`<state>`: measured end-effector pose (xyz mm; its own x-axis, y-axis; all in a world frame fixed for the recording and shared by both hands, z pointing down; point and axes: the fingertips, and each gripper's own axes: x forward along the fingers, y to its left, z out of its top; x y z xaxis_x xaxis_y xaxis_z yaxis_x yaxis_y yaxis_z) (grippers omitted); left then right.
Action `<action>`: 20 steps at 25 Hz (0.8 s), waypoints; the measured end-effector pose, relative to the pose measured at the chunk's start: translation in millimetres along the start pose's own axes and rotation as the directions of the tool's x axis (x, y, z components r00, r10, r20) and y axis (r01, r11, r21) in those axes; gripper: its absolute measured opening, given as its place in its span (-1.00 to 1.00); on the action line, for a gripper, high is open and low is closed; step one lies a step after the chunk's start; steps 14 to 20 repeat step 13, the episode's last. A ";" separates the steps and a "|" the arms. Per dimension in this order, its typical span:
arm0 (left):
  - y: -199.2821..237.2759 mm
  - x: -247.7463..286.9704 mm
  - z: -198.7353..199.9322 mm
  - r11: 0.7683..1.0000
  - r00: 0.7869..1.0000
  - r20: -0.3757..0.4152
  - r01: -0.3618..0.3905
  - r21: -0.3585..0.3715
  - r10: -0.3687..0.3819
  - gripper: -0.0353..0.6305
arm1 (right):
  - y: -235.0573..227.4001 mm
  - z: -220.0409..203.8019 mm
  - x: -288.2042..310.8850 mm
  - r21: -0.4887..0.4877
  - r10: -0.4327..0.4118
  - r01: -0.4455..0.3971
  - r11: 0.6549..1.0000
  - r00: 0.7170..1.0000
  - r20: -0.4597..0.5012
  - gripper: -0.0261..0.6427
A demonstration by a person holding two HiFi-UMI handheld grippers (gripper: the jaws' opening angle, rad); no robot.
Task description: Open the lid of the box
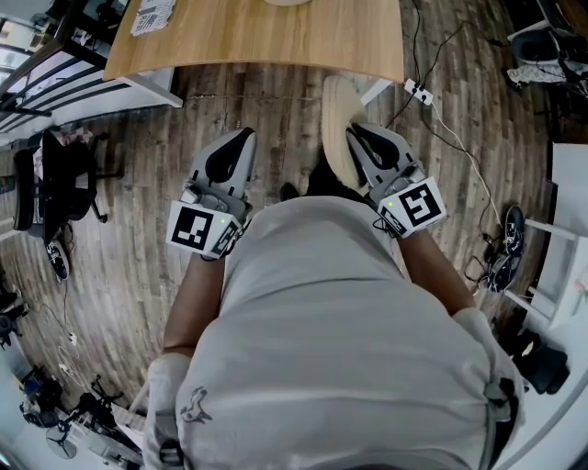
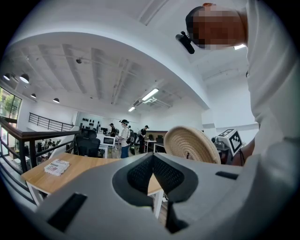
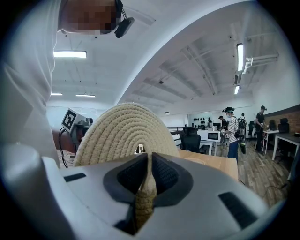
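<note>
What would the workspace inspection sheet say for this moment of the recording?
Surface: wooden table beyond the grippers.
Job's things: woven lid held on edge, off the table; box not clearly in view.
Clutter: leaflet on the table's left corner.
Grippers: right gripper shut on the lid's rim; left gripper shut, empty.
Cables: power strip and white cable on the wooden floor.
Surroundings: office chair, shoes, people at far desks.
</note>
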<state>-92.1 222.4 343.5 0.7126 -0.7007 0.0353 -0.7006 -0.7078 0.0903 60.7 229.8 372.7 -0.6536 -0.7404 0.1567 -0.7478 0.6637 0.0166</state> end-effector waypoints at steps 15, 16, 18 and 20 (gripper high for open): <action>-3.6 3.5 4.9 0.999 1.000 0.001 0.024 0.029 -0.024 -0.88 | -1.2 4.8 -3.0 -0.008 -0.012 0.012 1.000 1.000 0.005 -0.82; -3.6 3.5 4.9 0.999 1.000 0.001 0.024 0.029 -0.024 -0.88 | -1.2 4.8 -3.0 -0.008 -0.012 0.012 1.000 1.000 0.005 -0.82; -3.6 3.5 4.9 0.999 1.000 0.001 0.024 0.029 -0.024 -0.88 | -1.2 4.8 -3.0 -0.008 -0.012 0.012 1.000 1.000 0.005 -0.82; -3.6 3.5 4.9 0.999 1.000 0.001 0.024 0.029 -0.024 -0.88 | -1.2 4.8 -3.0 -0.008 -0.012 0.012 1.000 1.000 0.005 -0.82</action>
